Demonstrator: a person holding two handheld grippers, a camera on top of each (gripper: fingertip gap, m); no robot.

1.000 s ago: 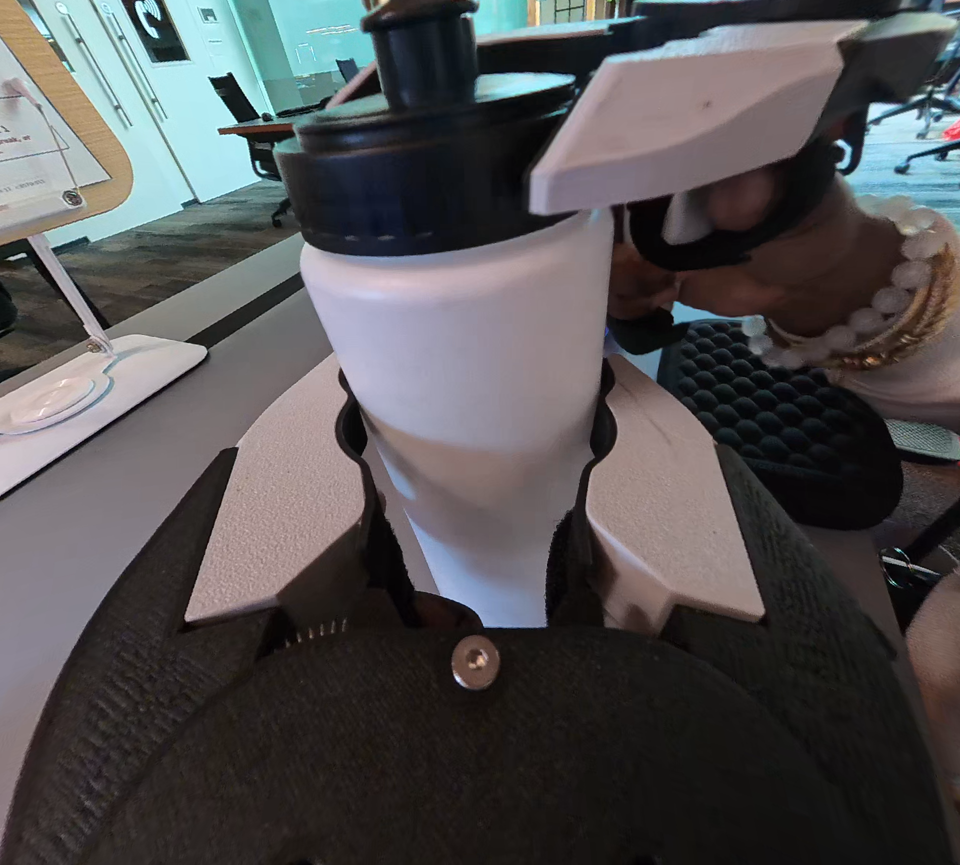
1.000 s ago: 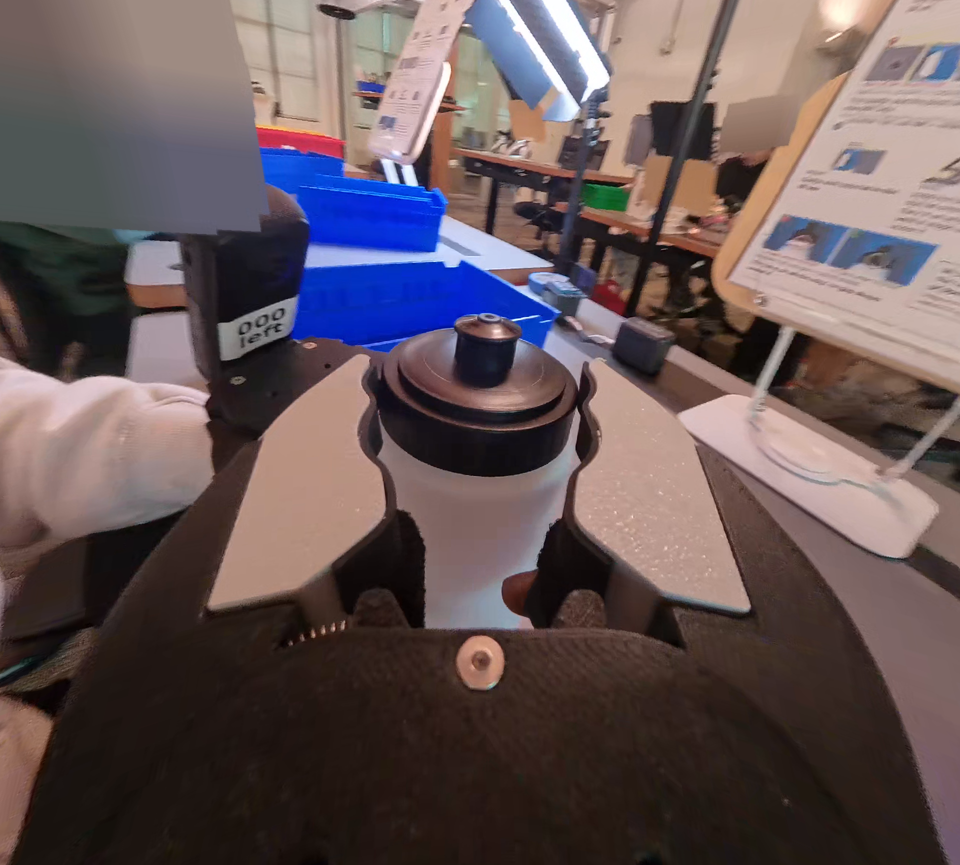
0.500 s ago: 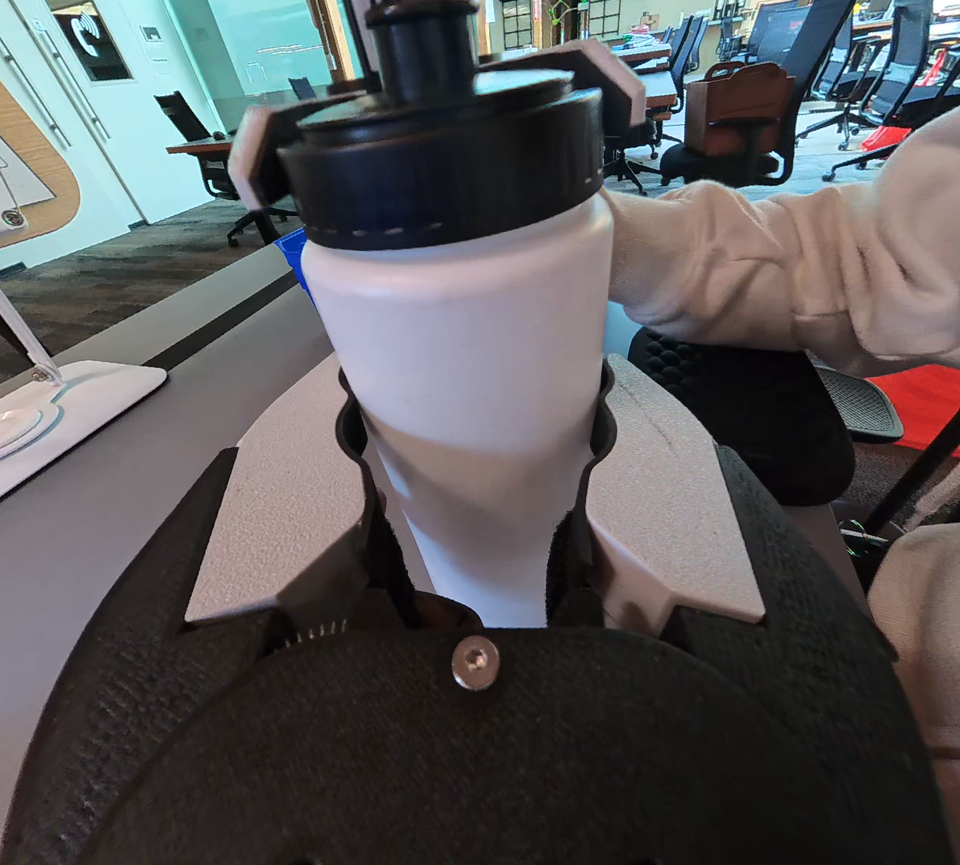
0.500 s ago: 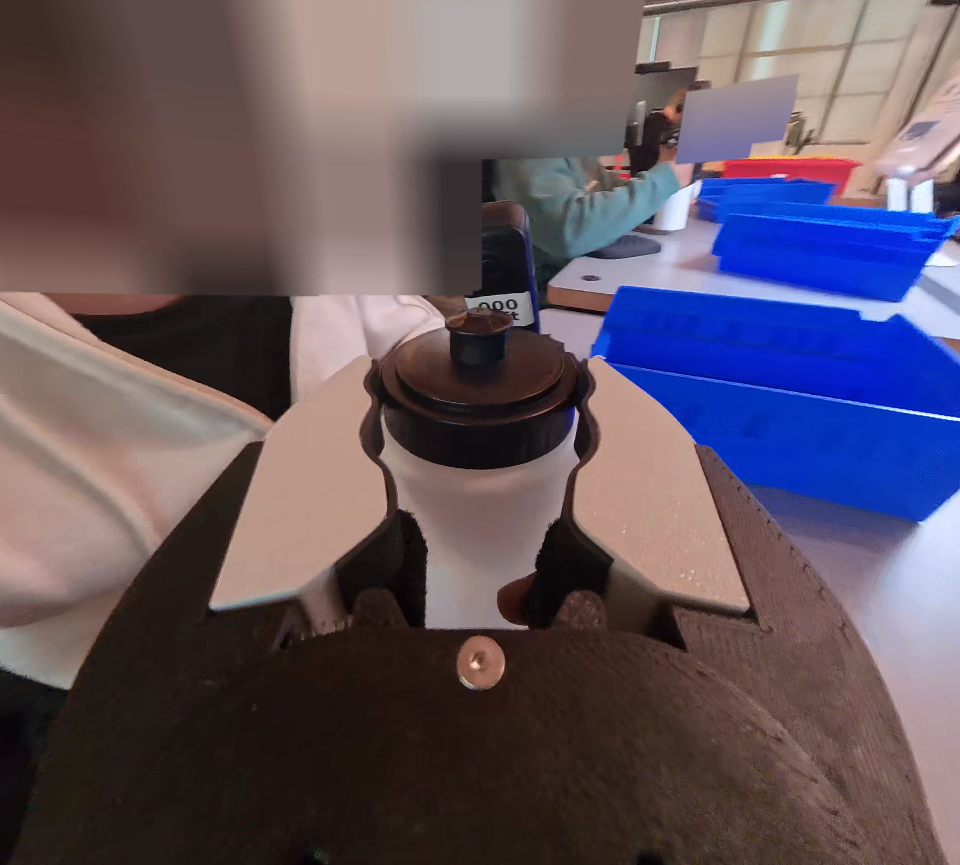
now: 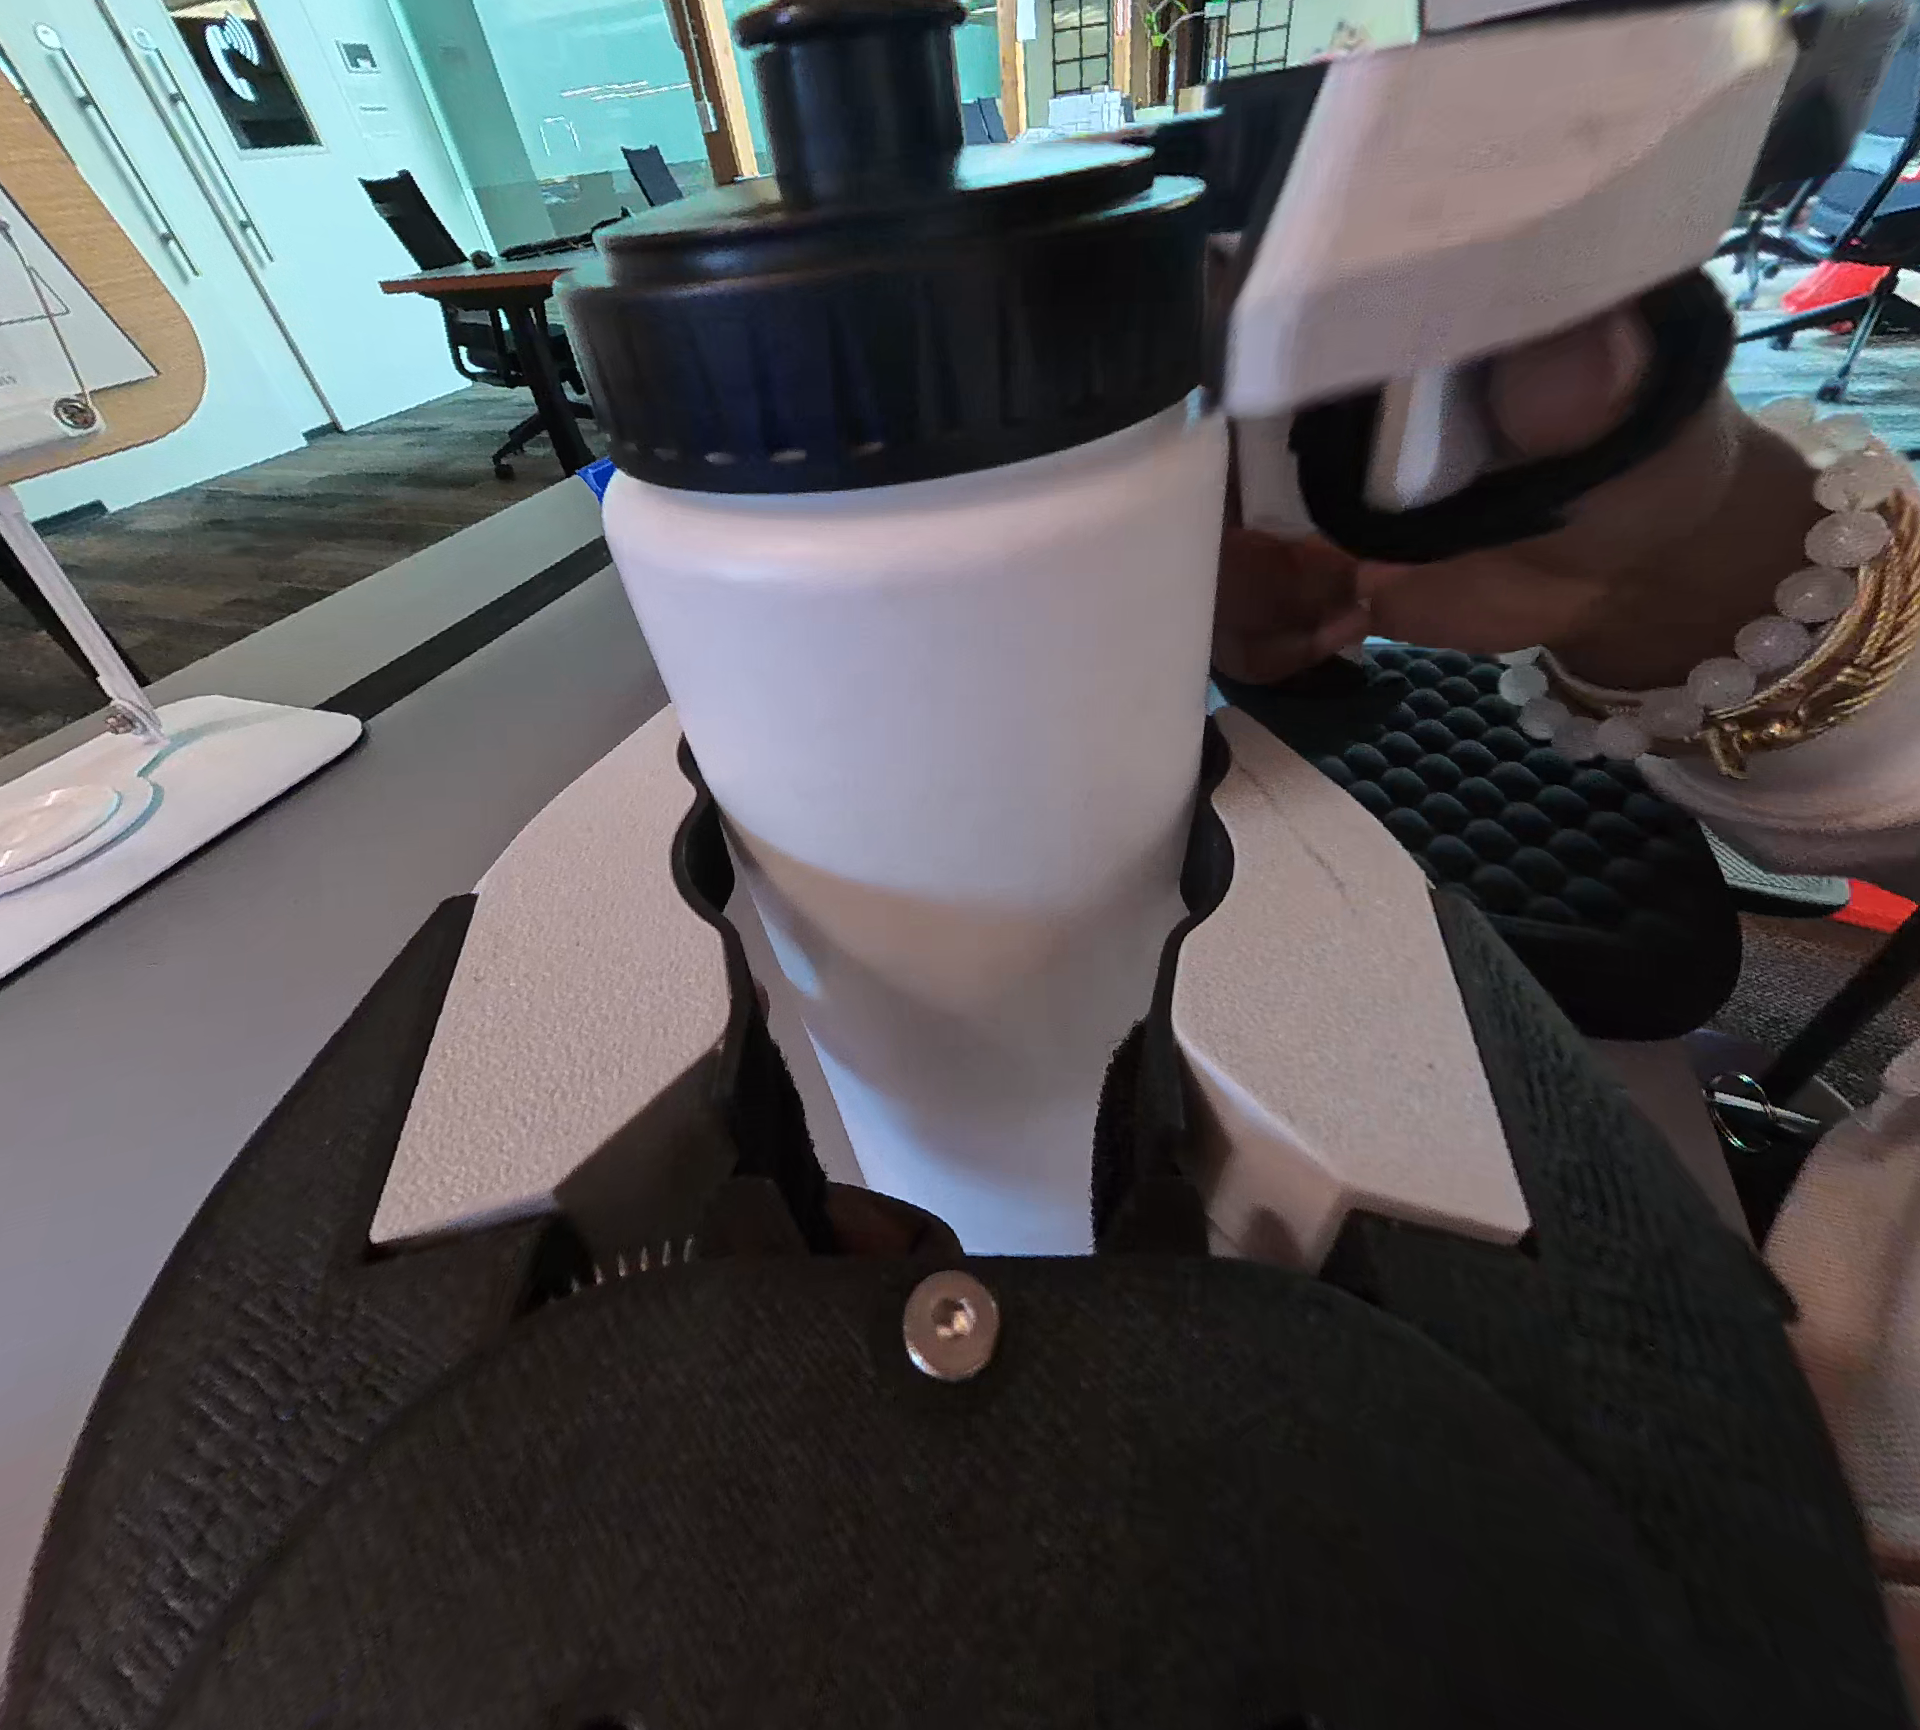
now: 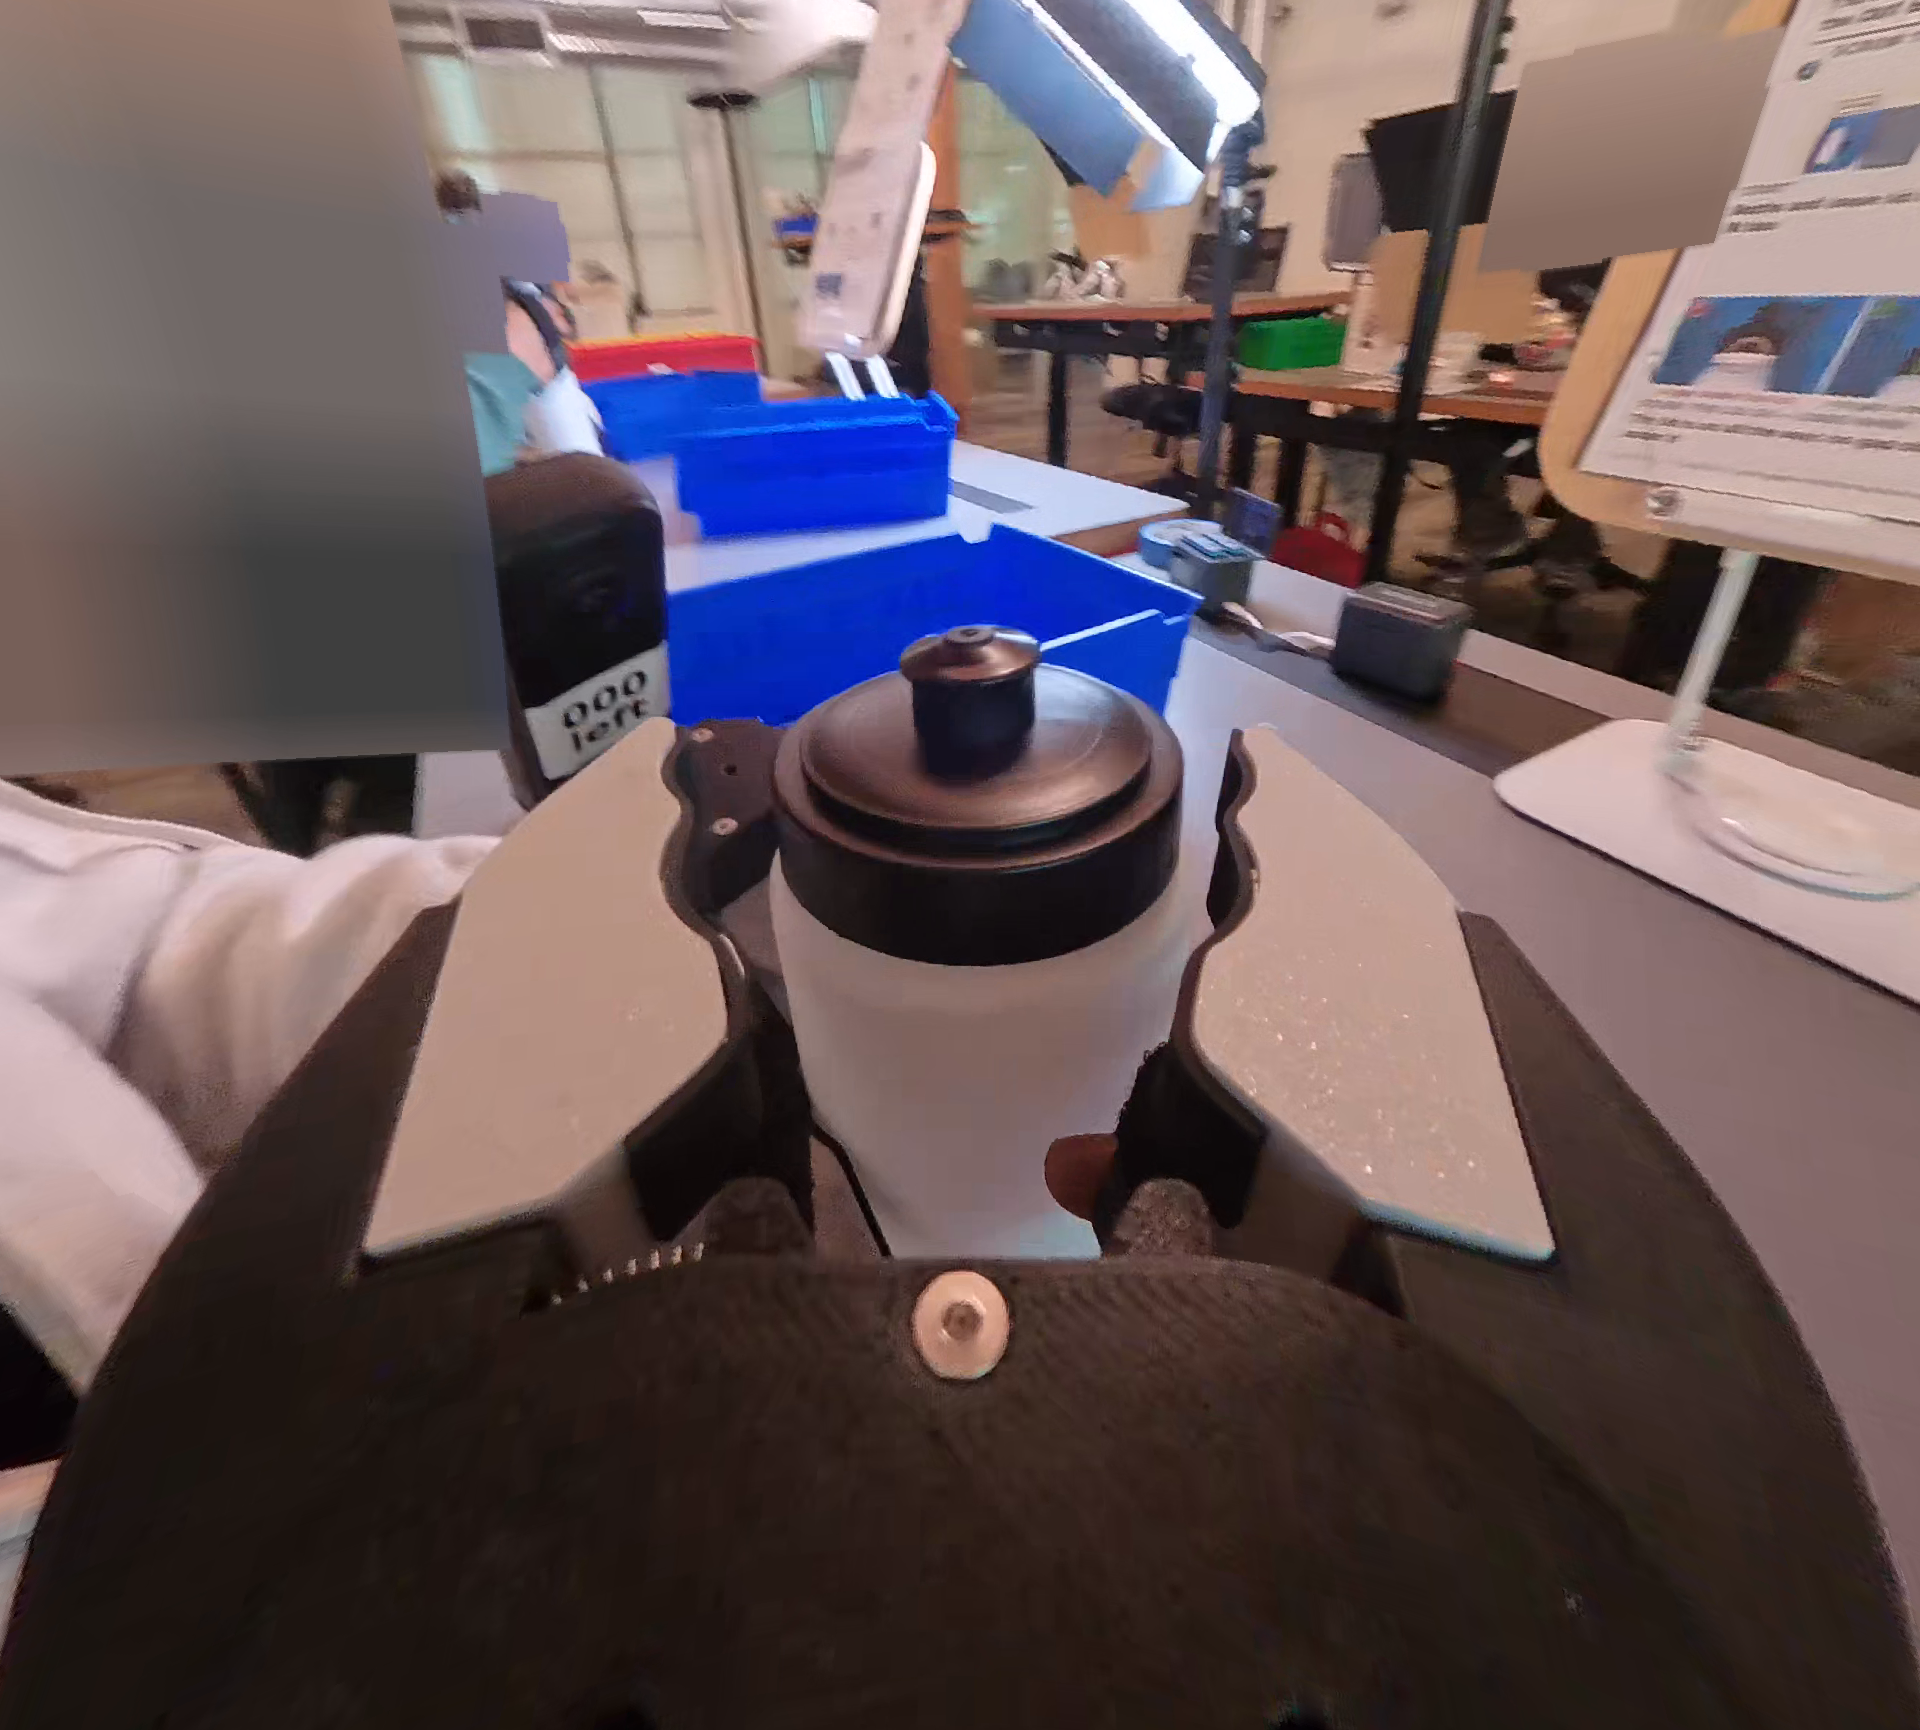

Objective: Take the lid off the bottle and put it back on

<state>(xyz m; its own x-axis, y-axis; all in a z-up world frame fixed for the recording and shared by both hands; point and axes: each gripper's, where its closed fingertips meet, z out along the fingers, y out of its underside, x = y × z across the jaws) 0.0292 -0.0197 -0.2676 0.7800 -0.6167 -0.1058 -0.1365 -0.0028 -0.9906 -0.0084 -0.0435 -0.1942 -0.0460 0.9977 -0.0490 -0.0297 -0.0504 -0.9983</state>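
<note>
A white bottle (image 5: 914, 693) with a black screw lid (image 5: 894, 350) and pull spout stands upright on the lid's threads. My left gripper (image 5: 951, 745) is shut on the bottle's narrow waist below the shoulder. My right gripper (image 6: 956, 745) is open, its two fingers flanking the lid (image 6: 977, 839) with a small gap on each side. One of its fingers (image 5: 1475, 205) shows just right of the lid in the left wrist view. The bottle body (image 6: 977, 1057) shows between the right gripper's fingers.
The grey table (image 5: 260, 1005) carries a white sign stand (image 6: 1714, 828) to one side, also in the left wrist view (image 5: 156, 797). Blue bins (image 6: 914, 620) stand behind the bottle. A small grey box (image 6: 1397, 631) sits farther back. A black chair cushion (image 5: 1507, 828) lies below the holder's wrist. Across from one pair of fingers to the other is roughly 8 cm.
The right gripper, shut on the lid, twisted around the bottle; it has now let go of the lid, opened, and swung back to its earlier side. The left gripper kept its hold.
</note>
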